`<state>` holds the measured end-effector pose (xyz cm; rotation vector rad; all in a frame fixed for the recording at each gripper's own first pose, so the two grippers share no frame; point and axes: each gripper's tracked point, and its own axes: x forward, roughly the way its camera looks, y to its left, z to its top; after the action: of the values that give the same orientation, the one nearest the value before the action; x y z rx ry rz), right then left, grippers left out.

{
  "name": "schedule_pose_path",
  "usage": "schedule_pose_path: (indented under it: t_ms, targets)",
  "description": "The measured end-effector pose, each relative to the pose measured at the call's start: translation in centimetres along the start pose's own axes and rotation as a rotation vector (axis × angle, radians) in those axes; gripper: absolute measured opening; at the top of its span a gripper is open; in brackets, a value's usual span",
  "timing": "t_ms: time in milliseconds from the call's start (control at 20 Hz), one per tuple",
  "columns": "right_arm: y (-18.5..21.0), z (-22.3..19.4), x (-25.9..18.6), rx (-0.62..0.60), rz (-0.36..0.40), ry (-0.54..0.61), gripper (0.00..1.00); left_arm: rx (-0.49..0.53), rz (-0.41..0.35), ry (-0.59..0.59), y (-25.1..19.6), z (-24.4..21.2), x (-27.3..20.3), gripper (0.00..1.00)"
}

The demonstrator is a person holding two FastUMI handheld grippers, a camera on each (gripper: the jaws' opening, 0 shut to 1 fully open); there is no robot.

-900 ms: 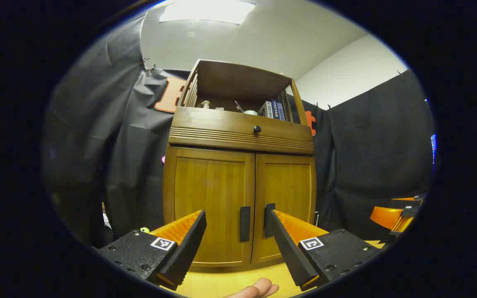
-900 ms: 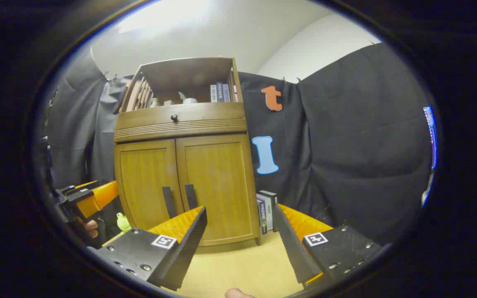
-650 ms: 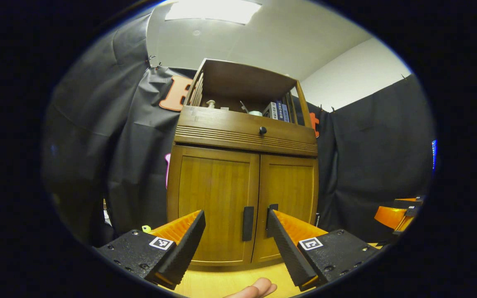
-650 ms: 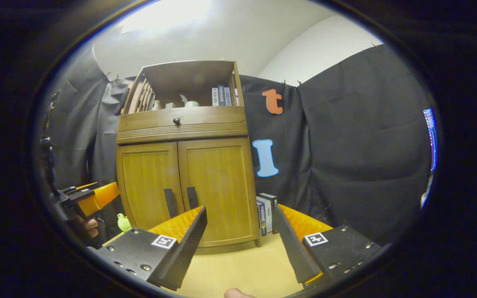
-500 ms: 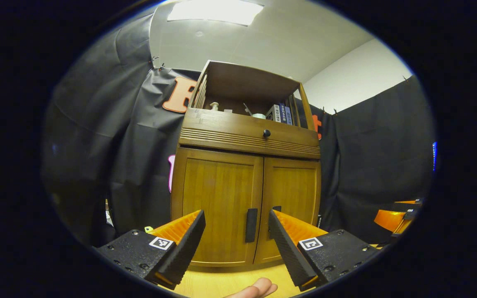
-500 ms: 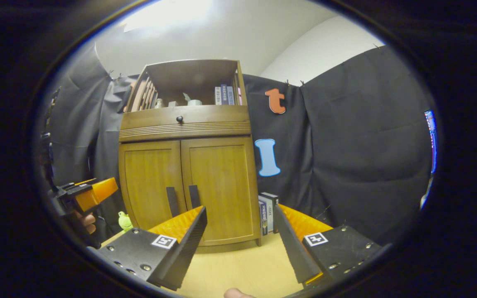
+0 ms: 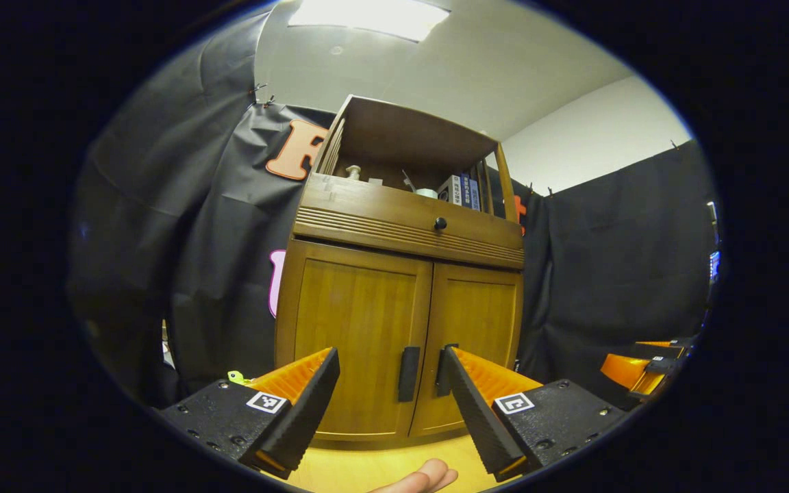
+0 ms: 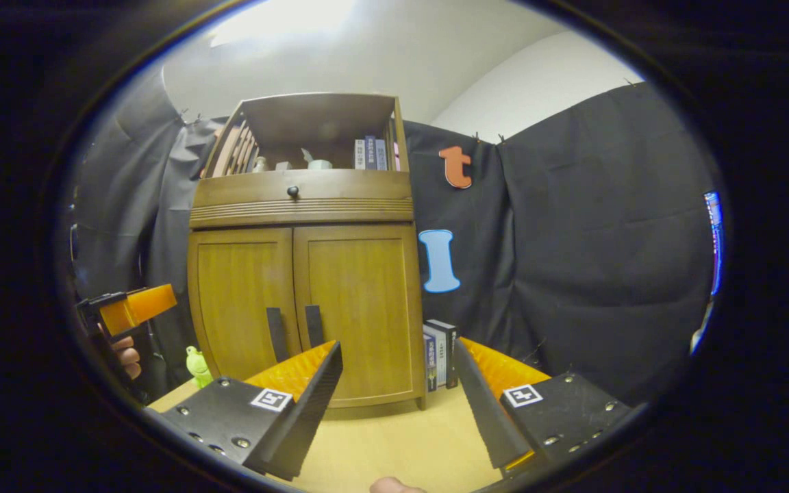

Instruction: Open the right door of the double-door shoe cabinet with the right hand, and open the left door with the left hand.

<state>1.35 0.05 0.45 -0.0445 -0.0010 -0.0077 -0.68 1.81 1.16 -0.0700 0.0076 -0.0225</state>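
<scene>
Cabinet (image 7: 394, 329) doors are seen closed at frame centre; left gripper (image 7: 392, 394) and right gripper (image 8: 398, 397) are held spread, gripping nothing.

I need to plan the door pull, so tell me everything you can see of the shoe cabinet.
The shoe cabinet is brown wood and stands upright on a pale wooden surface against the black cloth. Its two panelled doors are shut, each with a dark vertical handle at the centre seam. Above sits a ribbed drawer with a round dark knob, then an open shelf holding books and small items. More books stand at its right side. Nothing grips it.
</scene>
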Motion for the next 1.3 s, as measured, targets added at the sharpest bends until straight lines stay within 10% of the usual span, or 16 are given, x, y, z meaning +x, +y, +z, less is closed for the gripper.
schedule_pose_path:
  t_ms: [550, 1300]
  targets:
    - [1.6, -1.3, 6.5, 0.002, 0.063, 0.043, 0.94, 0.063, 0.042, 0.062, 1.8, -1.6, 1.4, 0.95]
    - [15.3, -8.5, 21.4, -0.015, 0.234, 0.212, 0.96, 0.077, 0.083, 0.084, 6.2, -1.9, 3.4, 0.95]
